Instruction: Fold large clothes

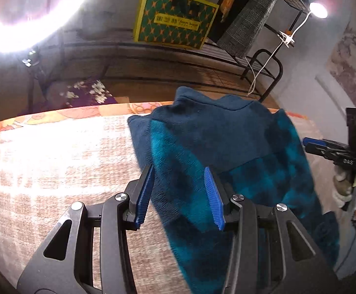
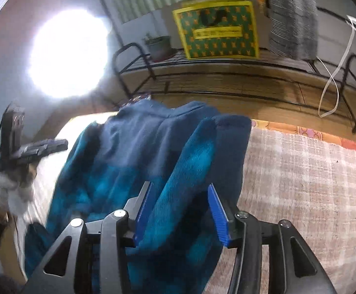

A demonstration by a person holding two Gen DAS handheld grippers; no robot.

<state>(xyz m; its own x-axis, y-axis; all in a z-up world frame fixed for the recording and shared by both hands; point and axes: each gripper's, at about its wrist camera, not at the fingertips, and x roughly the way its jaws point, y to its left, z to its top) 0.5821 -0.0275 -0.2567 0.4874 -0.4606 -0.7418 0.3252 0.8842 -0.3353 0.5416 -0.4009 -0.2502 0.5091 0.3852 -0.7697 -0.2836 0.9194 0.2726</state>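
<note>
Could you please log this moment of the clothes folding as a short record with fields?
garment: blue and teal fleece garment, partly folded, sleeves laid inward
surface: bed with checked beige cover
left hand-held gripper: jaws apart, over the garment's edge, fleece between the pads but not pressed
right hand-held gripper: jaws apart, a folded sleeve between them, grip not evident
background: black metal rack holding a yellow and green bag
lighting: strong lamp glare
</note>
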